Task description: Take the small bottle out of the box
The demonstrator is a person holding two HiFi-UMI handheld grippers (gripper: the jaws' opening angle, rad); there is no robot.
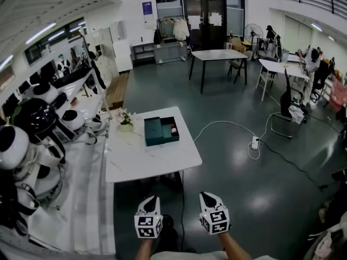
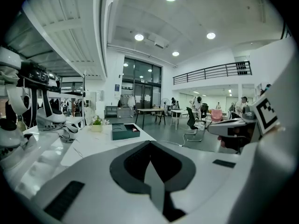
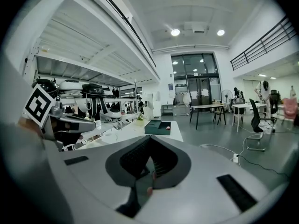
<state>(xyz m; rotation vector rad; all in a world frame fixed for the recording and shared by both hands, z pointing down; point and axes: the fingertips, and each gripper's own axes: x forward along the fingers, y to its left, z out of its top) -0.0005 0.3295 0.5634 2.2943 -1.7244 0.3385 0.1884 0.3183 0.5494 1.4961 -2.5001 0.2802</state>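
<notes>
Bottle (image 1: pixel 174 129), small, reddish, in dark green box (image 1: pixel 155 131) on table (image 1: pixel 142 158), left gripper (image 1: pixel 150 199) and right gripper (image 1: pixel 206 196) fingers closed, empty

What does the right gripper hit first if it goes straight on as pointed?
The right gripper, shut, aims at the white table ahead. Its near edge or top likely comes first, with the dark green box further along. Depth is uncertain.

Left gripper (image 1: pixel 150 201) and right gripper (image 1: pixel 207 197) are held side by side, a little apart, each carried on a forearm (image 1: pixel 236 248) and pointed forward and slightly downward; the jaws of both are seen closed together, with nothing between them.
</notes>
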